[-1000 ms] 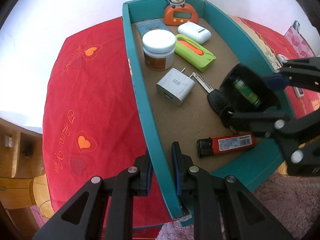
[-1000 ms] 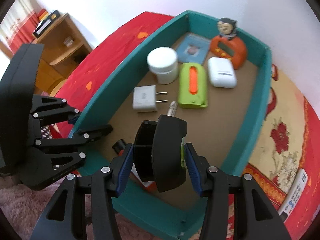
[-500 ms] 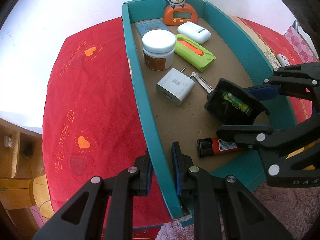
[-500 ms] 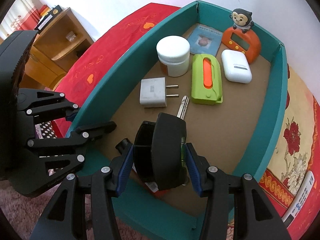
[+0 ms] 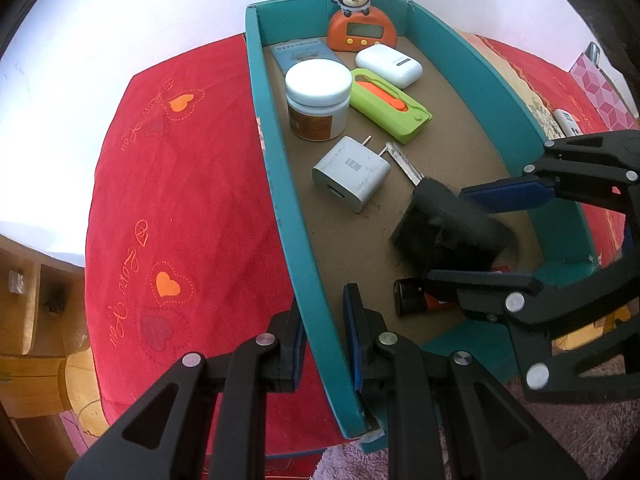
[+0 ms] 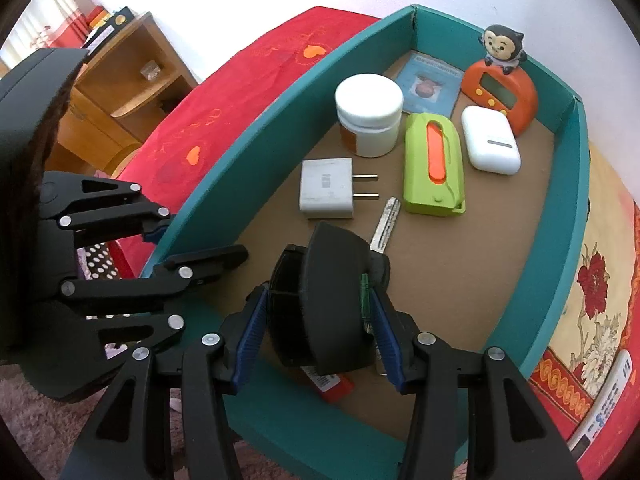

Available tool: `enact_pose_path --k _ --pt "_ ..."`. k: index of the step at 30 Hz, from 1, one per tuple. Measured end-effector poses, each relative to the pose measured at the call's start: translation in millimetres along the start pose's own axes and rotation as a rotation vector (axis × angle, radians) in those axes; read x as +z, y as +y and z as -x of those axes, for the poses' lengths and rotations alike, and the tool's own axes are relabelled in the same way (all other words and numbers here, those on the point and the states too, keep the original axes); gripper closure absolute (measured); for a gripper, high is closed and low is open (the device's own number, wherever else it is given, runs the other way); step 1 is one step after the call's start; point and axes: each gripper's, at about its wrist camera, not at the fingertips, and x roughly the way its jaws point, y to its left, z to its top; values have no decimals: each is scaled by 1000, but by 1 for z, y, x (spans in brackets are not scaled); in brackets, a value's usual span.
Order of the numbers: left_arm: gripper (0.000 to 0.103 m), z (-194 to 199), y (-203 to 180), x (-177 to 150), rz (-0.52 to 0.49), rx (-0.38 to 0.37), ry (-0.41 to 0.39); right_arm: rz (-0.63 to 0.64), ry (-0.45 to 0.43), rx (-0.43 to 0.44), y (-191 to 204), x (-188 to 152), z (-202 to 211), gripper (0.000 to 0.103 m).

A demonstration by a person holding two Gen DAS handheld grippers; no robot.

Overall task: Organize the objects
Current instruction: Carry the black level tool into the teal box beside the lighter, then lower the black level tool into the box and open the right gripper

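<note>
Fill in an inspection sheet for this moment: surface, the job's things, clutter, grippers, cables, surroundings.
Surface: red cloth with heart prints, under a teal box.
Job's things: in the box, a white jar, green case, white charger, white earbud case, orange monkey clock, blue booklet, key, red lighter, and a black case.
Clutter: white remote on the cloth outside the box.
Grippers: left gripper jaws clamped on the box wall; right gripper jaws opening, black case between them.
Cables: nothing seen.
Surroundings: wooden shelf, white wall, pink rug.
</note>
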Motion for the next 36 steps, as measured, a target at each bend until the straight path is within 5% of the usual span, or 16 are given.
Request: enact_pose_path --k 36 --pt "87 0 0 0 0 -1 0 -46 -72 -35 -15 -15 43 43"
